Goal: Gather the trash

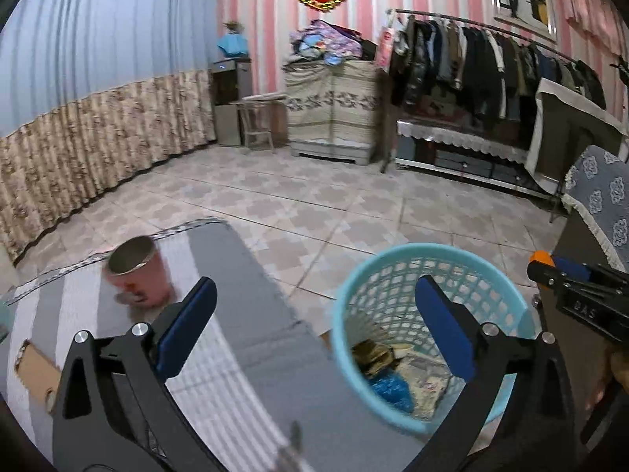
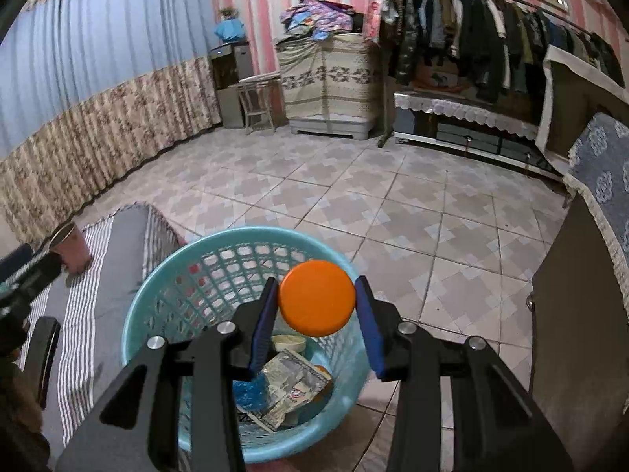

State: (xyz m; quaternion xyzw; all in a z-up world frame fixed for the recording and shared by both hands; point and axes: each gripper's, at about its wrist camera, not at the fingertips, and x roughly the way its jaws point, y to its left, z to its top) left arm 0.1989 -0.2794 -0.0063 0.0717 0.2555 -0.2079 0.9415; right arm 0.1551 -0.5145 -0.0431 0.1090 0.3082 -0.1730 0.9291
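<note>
While left gripper (image 1: 314, 314) gapes, right gripper (image 2: 316, 301) pinches orange disc (image 2: 316, 298), hiding basket (image 2: 157, 275) trash.

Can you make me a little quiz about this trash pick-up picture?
1. True or false: the right hand-held gripper holds a round orange plastic lid.
2. What stands under that lid? A) light blue plastic mesh basket B) a chair C) a shelf
3. Fill in: the left hand-held gripper is ____.

Key: 1 true; 2 A; 3 open, holding nothing.
</note>
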